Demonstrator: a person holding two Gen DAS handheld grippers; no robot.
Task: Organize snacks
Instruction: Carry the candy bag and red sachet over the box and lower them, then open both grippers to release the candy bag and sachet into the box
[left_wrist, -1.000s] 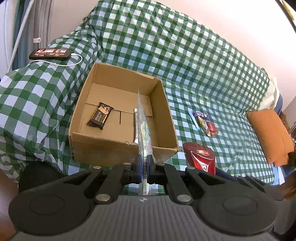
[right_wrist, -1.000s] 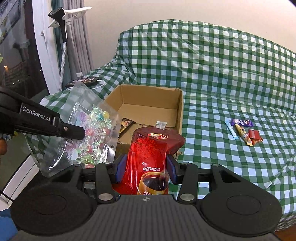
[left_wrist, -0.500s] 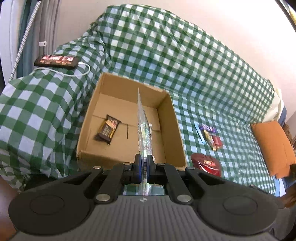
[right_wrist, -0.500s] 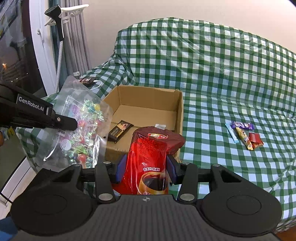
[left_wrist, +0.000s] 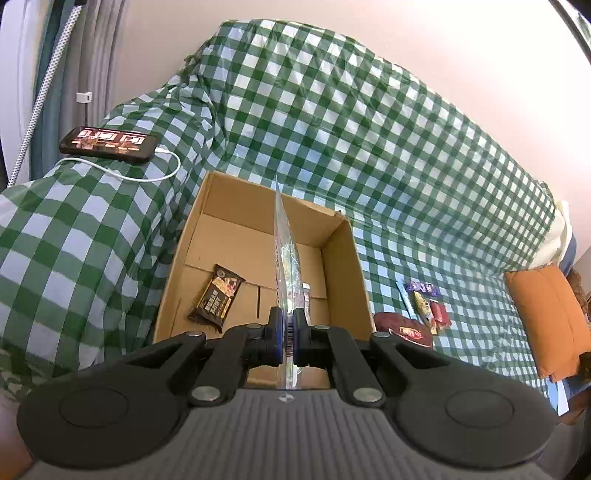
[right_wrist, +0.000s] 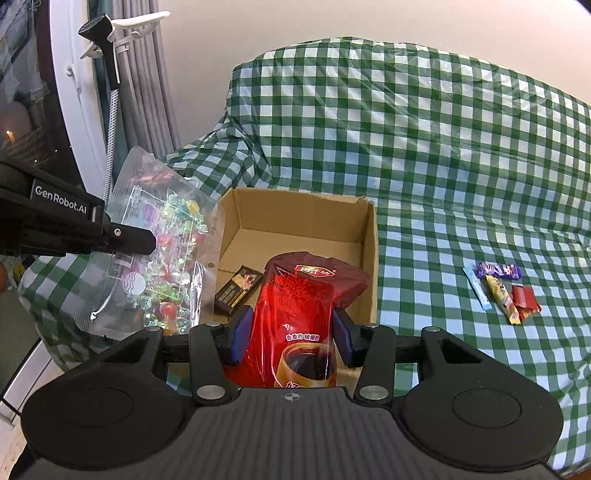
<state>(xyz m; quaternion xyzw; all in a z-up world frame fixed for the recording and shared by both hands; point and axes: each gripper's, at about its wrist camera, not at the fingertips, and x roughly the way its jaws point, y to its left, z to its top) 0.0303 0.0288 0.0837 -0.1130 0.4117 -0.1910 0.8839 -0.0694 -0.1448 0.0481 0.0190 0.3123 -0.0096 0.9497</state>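
We see the left gripper (left_wrist: 289, 328) clamping a clear candy bag (right_wrist: 162, 254), the right gripper (right_wrist: 291, 334) gripping a red pouch (right_wrist: 303, 306), both fronting the open cardboard box (left_wrist: 347, 266), loose wrapped snacks (right_wrist: 502, 291) at three o'clock.

— What can't I read from here?

— The clear candy bag (left_wrist: 285, 258) shows me only its edge in my left wrist view, hiding a silvery packet (left_wrist: 306, 291) behind it.

— And the right?

— The red pouch (right_wrist: 306, 310) runs under the gripper body, and it covers part of the dark bar (right_wrist: 236, 286) and the cardboard box (right_wrist: 369, 258) floor.
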